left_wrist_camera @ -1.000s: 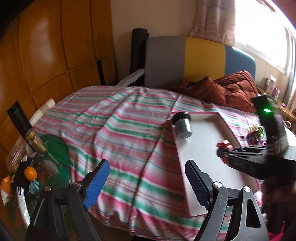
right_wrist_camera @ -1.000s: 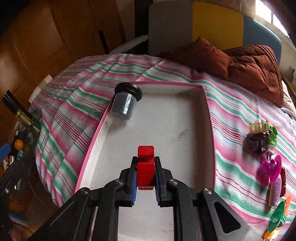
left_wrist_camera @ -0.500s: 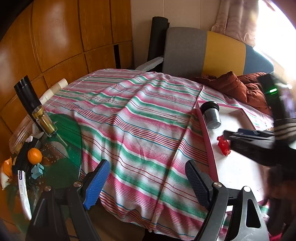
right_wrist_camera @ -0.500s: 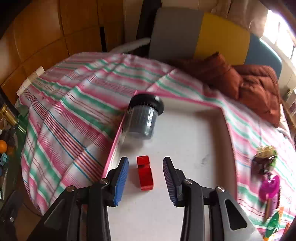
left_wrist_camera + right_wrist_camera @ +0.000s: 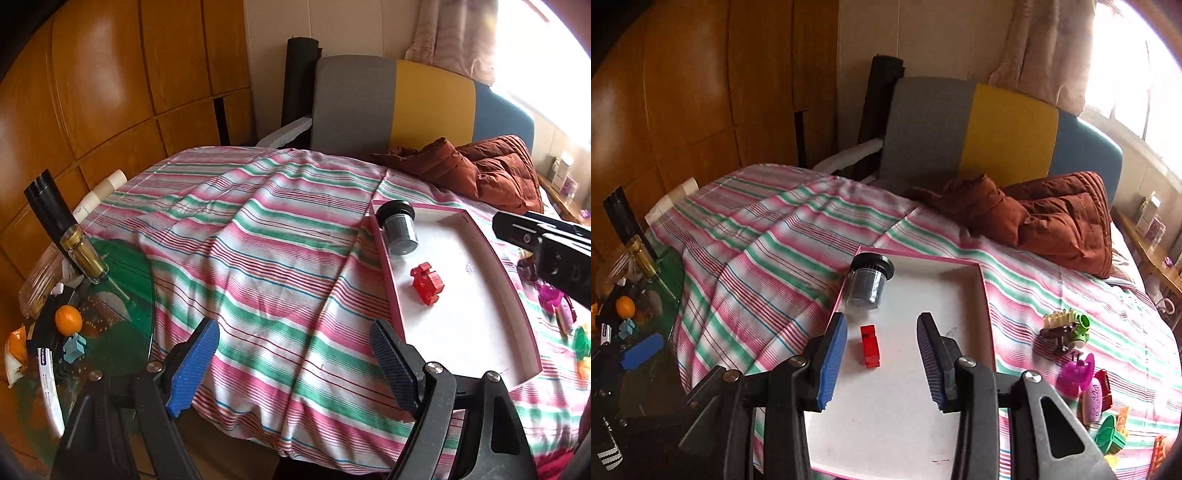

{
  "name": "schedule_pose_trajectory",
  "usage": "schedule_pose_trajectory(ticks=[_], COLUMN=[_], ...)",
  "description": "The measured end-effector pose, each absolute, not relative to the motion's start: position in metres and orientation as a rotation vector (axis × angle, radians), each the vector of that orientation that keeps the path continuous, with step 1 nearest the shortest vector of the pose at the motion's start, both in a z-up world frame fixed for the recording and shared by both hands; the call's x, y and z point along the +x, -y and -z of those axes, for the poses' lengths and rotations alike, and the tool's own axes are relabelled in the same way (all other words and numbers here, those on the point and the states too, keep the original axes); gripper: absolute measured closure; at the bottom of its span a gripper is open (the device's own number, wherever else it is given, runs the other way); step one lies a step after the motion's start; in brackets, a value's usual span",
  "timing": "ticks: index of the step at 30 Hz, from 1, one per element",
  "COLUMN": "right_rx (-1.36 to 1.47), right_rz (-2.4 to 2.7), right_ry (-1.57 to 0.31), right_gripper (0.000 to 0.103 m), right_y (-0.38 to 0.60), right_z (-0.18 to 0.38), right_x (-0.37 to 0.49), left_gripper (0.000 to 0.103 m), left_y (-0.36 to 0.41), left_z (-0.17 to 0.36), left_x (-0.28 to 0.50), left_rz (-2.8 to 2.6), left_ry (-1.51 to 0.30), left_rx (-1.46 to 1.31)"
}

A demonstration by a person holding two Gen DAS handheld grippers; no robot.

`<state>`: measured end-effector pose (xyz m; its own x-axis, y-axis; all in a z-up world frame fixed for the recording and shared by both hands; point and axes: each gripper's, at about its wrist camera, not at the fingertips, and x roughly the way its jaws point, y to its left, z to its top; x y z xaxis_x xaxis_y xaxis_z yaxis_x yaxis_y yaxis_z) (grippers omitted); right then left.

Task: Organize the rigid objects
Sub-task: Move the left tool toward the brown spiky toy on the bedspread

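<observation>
Tray (image 5: 960,266) with pink rim and white floor sits on the striped bedspread (image 5: 768,258), middle of the bed. Two items inside so far: a dark lidded jar (image 5: 867,283) lying tipped against the far-left corner, and a red toy block (image 5: 870,345) flat on the floor just near of it, the two apart.

Right gripper (image 5: 881,354) is above the tray, jaws parted with nothing between the pads; the red block lies below the gap, free of both pads. Jaws have just been opening, which reads as a release: block delivered.

Left gripper (image 5: 291,365) hangs over the near-left part of the bedspread, jaws wide, empty, well apart from the tray.

Still to sort, by my judgement: a cluster of small plastic toys on the bedspread right of the tray. Farthest is a brown-and-green toy piece (image 5: 1067,328); nearer, a magenta toy (image 5: 1076,373), a pink oval piece (image 5: 1092,400), and green and orange bits (image 5: 1112,437) at the near-right edge. Exact count unclear; some are cut off by the lens edge.

Rust-coloured quilted jacket (image 5: 1052,218) heaped at the far right of the bed; soft, likely not part of the job.

Progress: early. Two in, the larger share out.
</observation>
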<state>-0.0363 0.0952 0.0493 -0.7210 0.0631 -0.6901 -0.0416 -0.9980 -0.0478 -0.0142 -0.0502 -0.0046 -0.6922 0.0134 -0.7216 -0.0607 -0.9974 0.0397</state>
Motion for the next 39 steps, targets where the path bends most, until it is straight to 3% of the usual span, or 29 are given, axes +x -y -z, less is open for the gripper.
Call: schedule_pose_trajectory(ticks=[28, 39], right_rx=[-1.049, -1.172], right_rz=[-2.725, -2.469], right_ry=[-0.034, -0.114], right_gripper=[0.063, 0.062], right_y=[-0.19, -0.319], right_z=[-0.049, -0.005], right_x=[0.003, 0.016], left_gripper=[0.019, 0.019], left_y=[-0.03, -0.113], left_z=[-0.012, -0.022], left_x=[-0.008, -0.028], left_rz=[-2.738, -2.526], left_ry=[-0.274, -0.32], left_rx=[-1.133, -1.057])
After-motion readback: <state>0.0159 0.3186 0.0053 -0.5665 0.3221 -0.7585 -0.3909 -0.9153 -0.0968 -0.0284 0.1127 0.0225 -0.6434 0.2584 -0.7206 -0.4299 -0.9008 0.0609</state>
